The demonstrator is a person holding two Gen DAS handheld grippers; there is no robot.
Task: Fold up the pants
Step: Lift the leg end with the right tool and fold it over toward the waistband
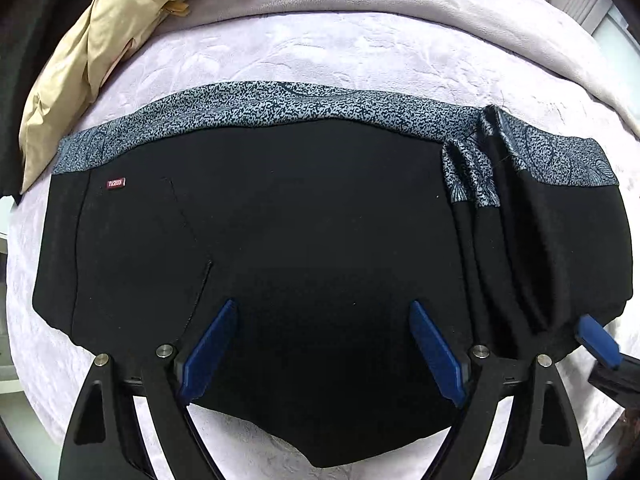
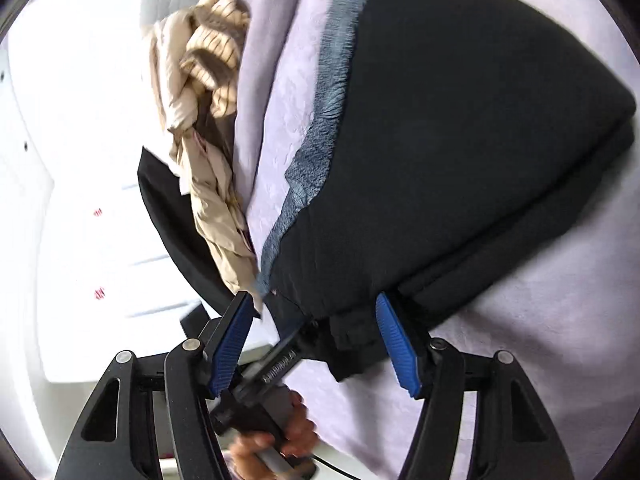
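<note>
The black pants (image 1: 300,220) lie folded into a wide flat bundle on the pale lilac blanket (image 1: 320,48). A blue-speckled patterned band (image 1: 280,104) runs along their far edge and a small red label (image 1: 115,183) sits at far left. My left gripper (image 1: 323,312) is open just above the near part of the pants, holding nothing. In the right wrist view the pants (image 2: 460,140) fill the upper right. My right gripper (image 2: 314,304) is open at their near corner, empty. Its blue fingertip (image 1: 596,338) shows at the right edge of the left wrist view.
A beige garment (image 1: 100,52) lies bunched at the blanket's far left; it also shows in the right wrist view (image 2: 208,120) with a striped cloth (image 2: 216,52). The person's hand (image 2: 280,436) holding the left gripper's handle is below my right gripper. The blanket's edge drops off to the left there.
</note>
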